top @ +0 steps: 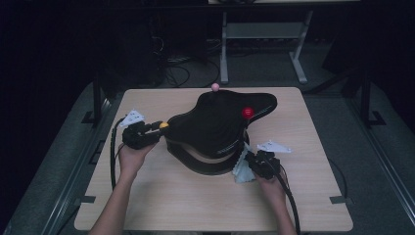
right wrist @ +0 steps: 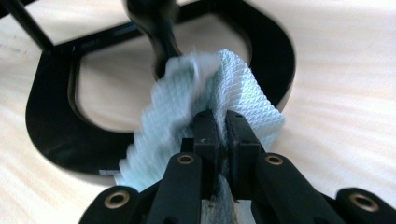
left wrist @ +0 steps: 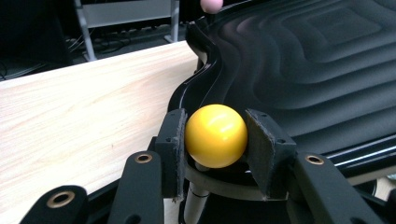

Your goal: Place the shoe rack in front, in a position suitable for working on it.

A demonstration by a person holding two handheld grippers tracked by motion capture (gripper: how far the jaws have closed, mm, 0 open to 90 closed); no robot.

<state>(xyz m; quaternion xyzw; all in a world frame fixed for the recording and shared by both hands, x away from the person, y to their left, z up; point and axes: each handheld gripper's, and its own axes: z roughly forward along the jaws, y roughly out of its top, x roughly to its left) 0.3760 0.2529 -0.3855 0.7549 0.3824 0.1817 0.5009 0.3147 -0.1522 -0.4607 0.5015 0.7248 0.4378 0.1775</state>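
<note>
A black wavy-surfaced top (top: 220, 117) sits on a black loop-shaped base (top: 205, 164) in the middle of the wooden table. A yellow ball (top: 164, 125) sticks out at its left edge on a short stem, and my left gripper (top: 155, 128) is shut on it. In the left gripper view both pads press the yellow ball (left wrist: 215, 135) beside the ribbed top (left wrist: 317, 60). My right gripper (top: 248, 159) is shut on a pale textured cloth (top: 242, 169). The cloth (right wrist: 233, 84) lies against the black upright post (right wrist: 156, 28) above the base (right wrist: 51, 126).
A red ball (top: 247, 112) sits on the top's right side and a pink ball (top: 215, 86) at its far edge. Bare table (top: 186, 200) lies in front of the stand. A grey desk frame (top: 264, 34) and cables stand on the floor beyond.
</note>
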